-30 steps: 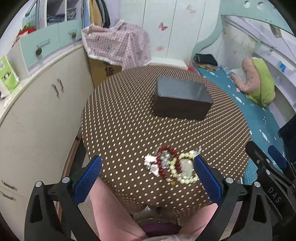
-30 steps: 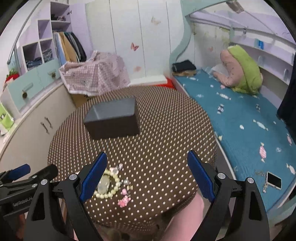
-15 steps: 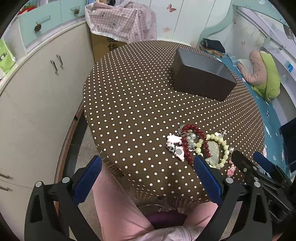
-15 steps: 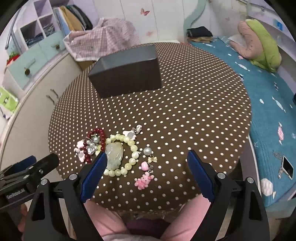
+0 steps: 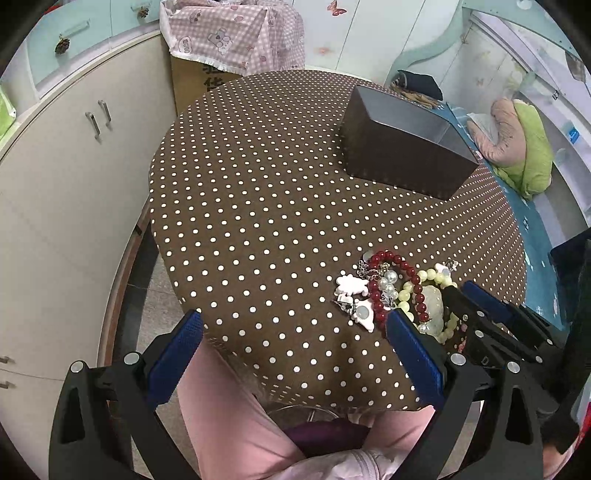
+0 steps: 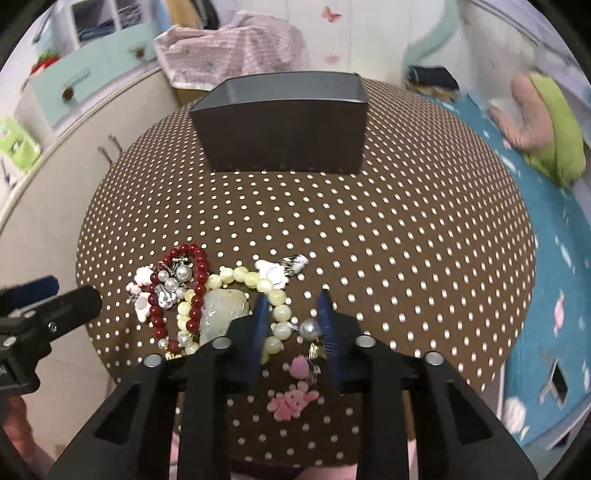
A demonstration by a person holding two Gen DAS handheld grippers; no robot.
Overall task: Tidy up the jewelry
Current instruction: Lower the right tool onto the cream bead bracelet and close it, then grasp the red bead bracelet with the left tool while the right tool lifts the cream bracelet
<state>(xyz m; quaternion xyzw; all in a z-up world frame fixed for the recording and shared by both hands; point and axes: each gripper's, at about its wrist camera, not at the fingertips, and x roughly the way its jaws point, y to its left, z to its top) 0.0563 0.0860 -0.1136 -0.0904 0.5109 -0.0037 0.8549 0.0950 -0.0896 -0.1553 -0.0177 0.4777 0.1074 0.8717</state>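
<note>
A pile of jewelry lies at the near edge of the round polka-dot table (image 6: 406, 240): a dark red bead bracelet (image 6: 195, 280), a pale green bead bracelet (image 6: 258, 280) with a jade stone (image 6: 221, 306), a silver pearl bead (image 6: 309, 328), pink and white charms (image 6: 291, 400). A dark open box (image 6: 288, 133) stands at the far side. My right gripper (image 6: 293, 317) is narrowed, its blue pads on either side of the green beads and the pearl bead. My left gripper (image 5: 295, 332) is wide open and empty, left of the pile (image 5: 399, 291).
Cream cabinets (image 5: 55, 177) stand to the left of the table. A bed with a blue cover (image 6: 535, 221) and a green-pink plush (image 6: 546, 125) lies to the right. A pink checked cloth (image 5: 229, 33) covers a carton behind the table. Pink-clad legs (image 5: 236, 432) show below.
Both grippers moved forward and down toward the table. The right gripper's jaws closed from wide open to a narrow gap around beads in the pile. The left stayed open.
</note>
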